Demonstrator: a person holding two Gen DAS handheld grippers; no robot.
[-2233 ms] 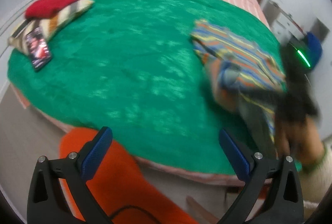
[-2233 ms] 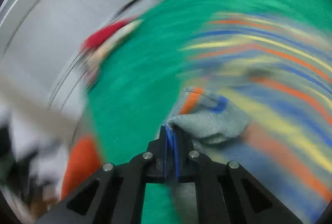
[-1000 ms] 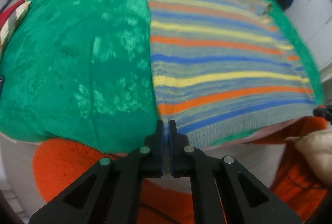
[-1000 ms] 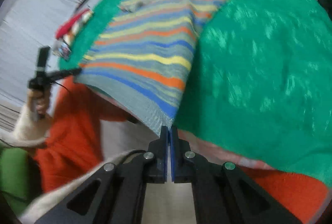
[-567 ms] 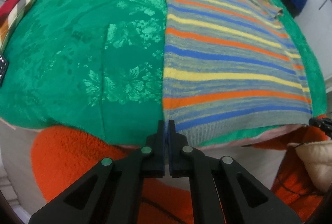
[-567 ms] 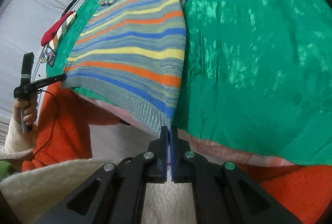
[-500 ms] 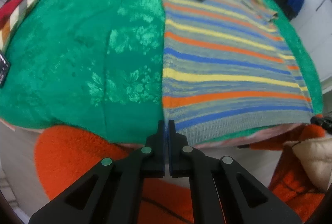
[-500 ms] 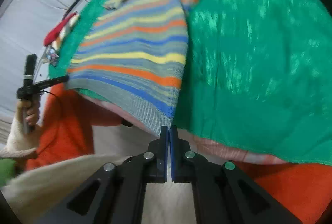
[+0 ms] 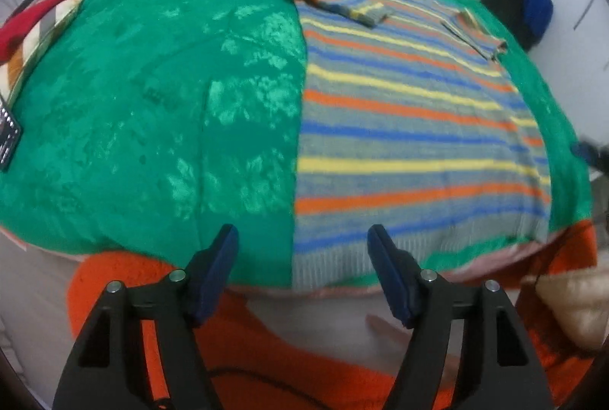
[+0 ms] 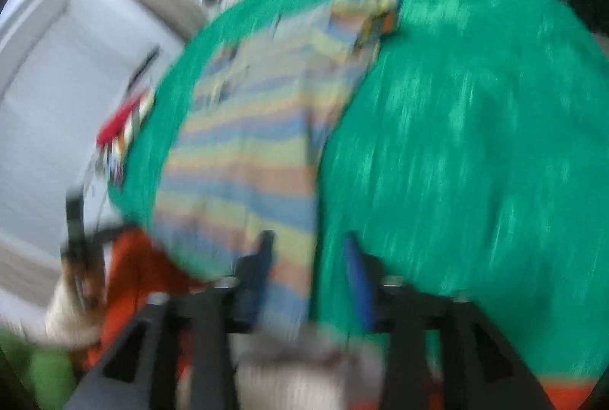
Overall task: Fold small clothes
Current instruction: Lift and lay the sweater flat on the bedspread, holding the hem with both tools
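A small striped knit sweater (image 9: 411, 113) in grey, blue, orange and yellow lies flat on the green bedspread (image 9: 152, 98), hem at the near edge, both sleeves folded inward at the far end. My left gripper (image 9: 302, 269) is open, its jaws spread on either side of the hem's left corner, holding nothing. In the blurred right wrist view the sweater (image 10: 251, 159) lies to the left on the bedspread (image 10: 475, 143). My right gripper (image 10: 308, 277) is open just at the hem's right corner.
A red and striped cushion (image 9: 34, 18) and a dark card (image 9: 7, 136) lie at the bed's left edge. Orange fleece (image 9: 125, 273) hangs below the near edge. A blue item (image 9: 536, 7) sits on furniture at the far right. The left hand and gripper (image 10: 76, 231) show at left.
Both grippers have opened and let go of the sweater's hem corners. The sweater now rests flat on the bedspread. The right wrist view has swung and blurred.
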